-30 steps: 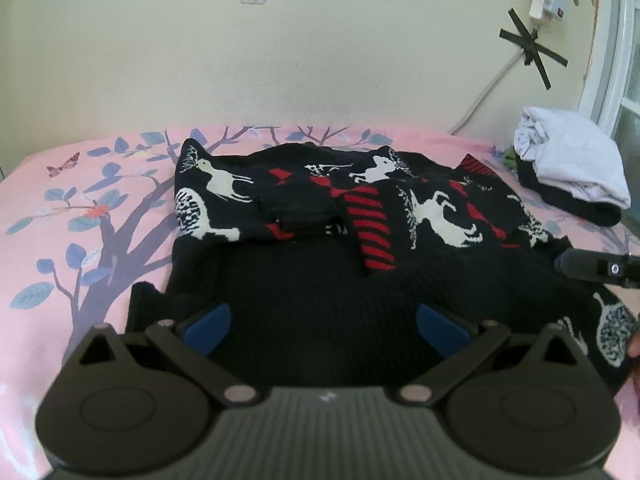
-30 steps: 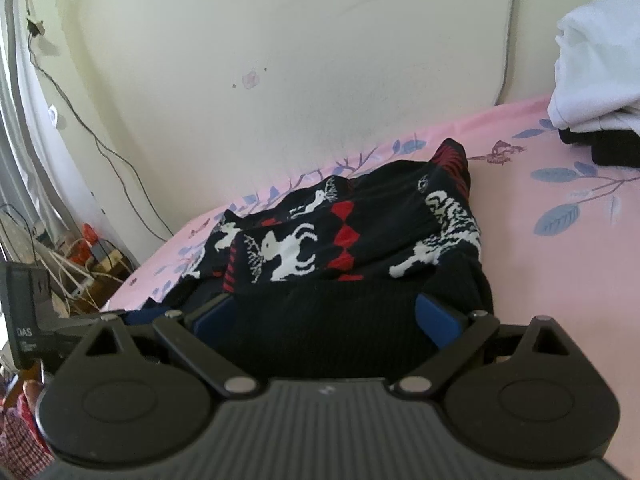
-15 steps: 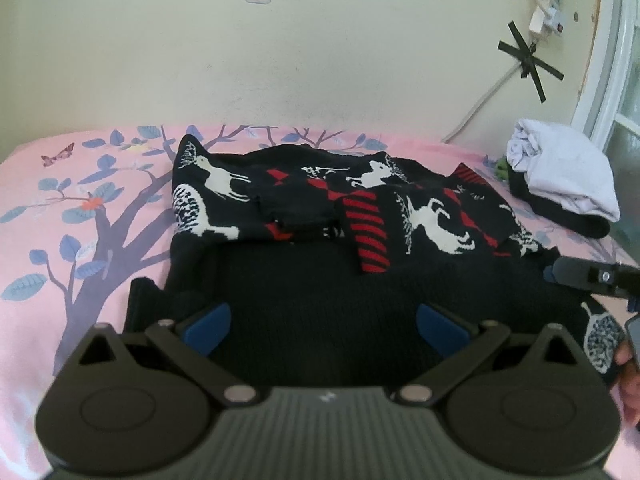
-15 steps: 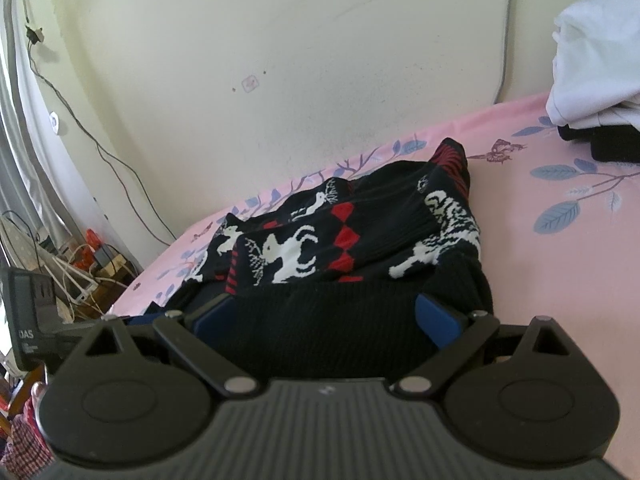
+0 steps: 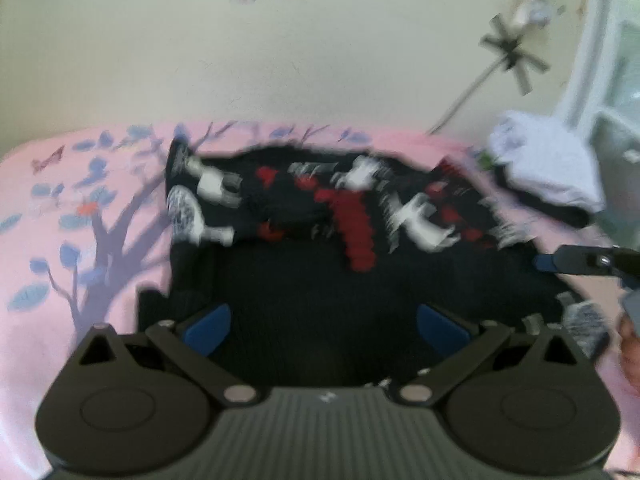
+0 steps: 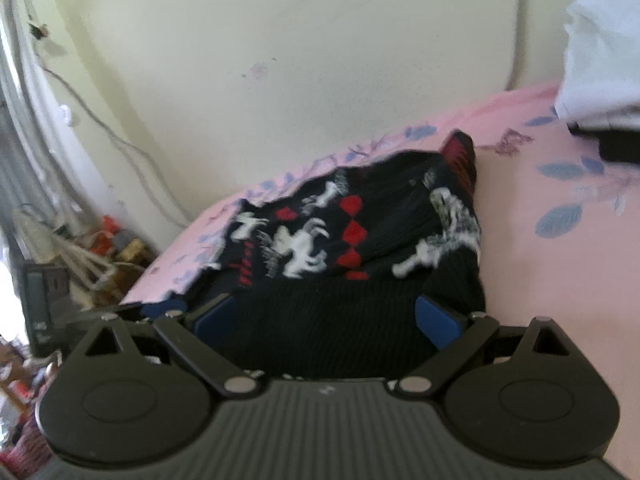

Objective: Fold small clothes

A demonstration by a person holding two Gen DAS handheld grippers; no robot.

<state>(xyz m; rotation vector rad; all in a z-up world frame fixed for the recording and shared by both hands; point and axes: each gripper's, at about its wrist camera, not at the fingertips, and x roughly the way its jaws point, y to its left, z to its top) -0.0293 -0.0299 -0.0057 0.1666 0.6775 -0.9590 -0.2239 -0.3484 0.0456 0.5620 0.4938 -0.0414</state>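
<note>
A black patterned sweater (image 5: 320,264) lies on the pink bed (image 5: 60,280), partly folded, its plain lower half between and ahead of both spread, empty grippers, left (image 5: 322,322) and right (image 6: 326,314). More folds seem needed.

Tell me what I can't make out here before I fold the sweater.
- Sweater near hem: both wrist views, hidden behind each claw's body.
- Whether either claw, left or right, touches the fabric: blurred, dark on dark.
- Sweater pattern: left wrist view, motion blur.
- White folded pile: right wrist view, cut off by the frame edge.
</note>
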